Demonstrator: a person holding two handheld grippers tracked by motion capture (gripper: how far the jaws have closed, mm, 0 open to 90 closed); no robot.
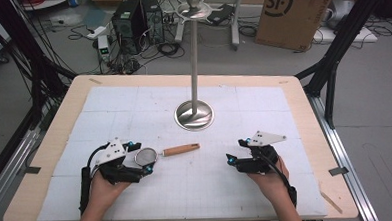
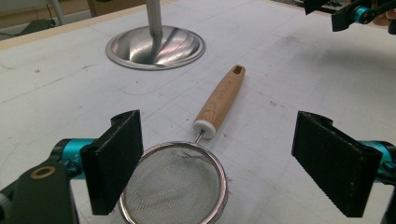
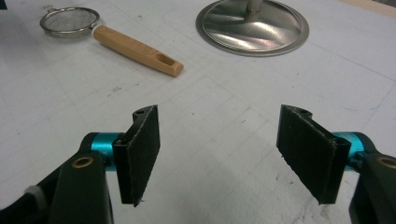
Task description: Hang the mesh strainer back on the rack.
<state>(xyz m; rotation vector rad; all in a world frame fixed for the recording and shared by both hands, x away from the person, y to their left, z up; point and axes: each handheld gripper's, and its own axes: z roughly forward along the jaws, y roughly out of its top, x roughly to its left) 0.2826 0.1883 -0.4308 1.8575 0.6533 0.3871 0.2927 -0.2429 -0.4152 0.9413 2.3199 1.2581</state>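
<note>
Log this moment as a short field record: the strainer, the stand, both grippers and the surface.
item in hand's reach: small round metal mesh strainer with a light wooden handle, lying flat on the table
strainer handle: points toward the stand's base, hanging hole at its far end
stand: tall silver metal pole on a round dished base, upright, apart from the strainer
left gripper: jaws open, straddling the mesh bowl, pads not pressing
right gripper: jaws open, nothing between them
surface: white gridded mat on a pale wooden table
</note>
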